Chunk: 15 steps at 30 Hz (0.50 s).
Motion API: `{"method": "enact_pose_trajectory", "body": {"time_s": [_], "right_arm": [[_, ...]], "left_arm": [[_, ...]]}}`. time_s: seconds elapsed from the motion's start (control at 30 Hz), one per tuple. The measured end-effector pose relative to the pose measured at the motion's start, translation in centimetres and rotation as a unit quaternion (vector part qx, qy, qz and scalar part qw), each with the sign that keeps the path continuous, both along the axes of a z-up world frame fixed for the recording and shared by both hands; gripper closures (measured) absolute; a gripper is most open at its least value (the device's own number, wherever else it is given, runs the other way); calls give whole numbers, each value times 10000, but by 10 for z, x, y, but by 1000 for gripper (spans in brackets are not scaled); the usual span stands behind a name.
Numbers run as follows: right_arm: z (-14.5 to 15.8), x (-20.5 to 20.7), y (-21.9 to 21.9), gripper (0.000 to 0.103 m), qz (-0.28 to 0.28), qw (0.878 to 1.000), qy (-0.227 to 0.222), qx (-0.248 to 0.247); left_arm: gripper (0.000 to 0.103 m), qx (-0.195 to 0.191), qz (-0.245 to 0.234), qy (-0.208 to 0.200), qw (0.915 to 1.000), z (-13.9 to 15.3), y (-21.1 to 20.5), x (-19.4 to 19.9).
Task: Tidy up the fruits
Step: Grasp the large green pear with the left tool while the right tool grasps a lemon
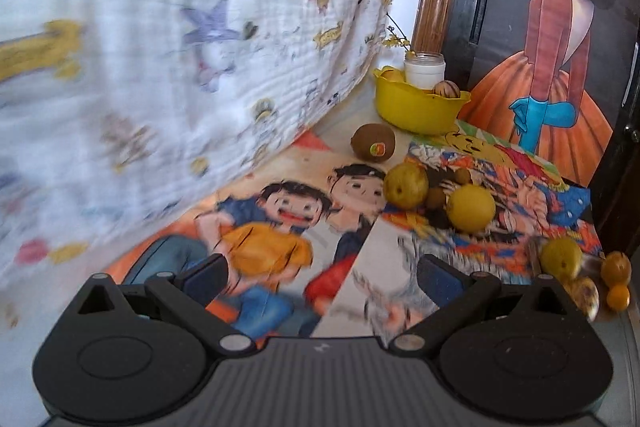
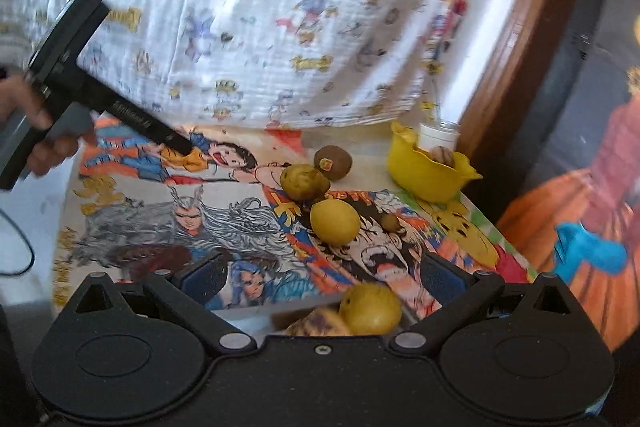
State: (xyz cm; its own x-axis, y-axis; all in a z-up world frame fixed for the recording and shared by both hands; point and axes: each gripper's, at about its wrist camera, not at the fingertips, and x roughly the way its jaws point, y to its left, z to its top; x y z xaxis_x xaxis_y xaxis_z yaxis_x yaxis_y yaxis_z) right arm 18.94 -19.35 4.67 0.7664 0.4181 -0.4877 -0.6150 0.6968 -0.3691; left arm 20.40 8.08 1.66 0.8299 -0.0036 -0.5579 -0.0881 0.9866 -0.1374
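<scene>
Now both grippers, left [image 1: 322,277] & right [image 2: 322,277], wide open, empty, yellow bowl [image 1: 416,109] at far table edge.

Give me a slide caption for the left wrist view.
Open left gripper faces scattered yellow fruits, a kiwi and a yellow bowl.

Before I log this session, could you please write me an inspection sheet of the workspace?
Surface: table covered with cartoon prints.
Job's things: yellow bowl holding some fruit; kiwi, two yellow fruits and smaller fruits loose on the table.
Clutter: white jar with twigs behind the bowl.
Grippers: left gripper and right gripper open, empty.
Cables: dark cable at the table's left edge.
Surroundings: printed cloth, painted panel.
</scene>
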Motion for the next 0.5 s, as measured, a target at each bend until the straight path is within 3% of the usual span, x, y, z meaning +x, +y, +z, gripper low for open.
{"method": "enact_pose_trajectory", "body": {"time_s": [0.17, 0.5], "right_arm": [[-9, 43, 19, 1, 331, 9984, 213, -393], [-24, 124, 36, 1, 532, 9937, 777, -612]], "left_arm": [[0, -155, -221, 36, 9996, -5, -3, 44], [1, -582, -722, 126, 9956, -15, -19, 122]]}}
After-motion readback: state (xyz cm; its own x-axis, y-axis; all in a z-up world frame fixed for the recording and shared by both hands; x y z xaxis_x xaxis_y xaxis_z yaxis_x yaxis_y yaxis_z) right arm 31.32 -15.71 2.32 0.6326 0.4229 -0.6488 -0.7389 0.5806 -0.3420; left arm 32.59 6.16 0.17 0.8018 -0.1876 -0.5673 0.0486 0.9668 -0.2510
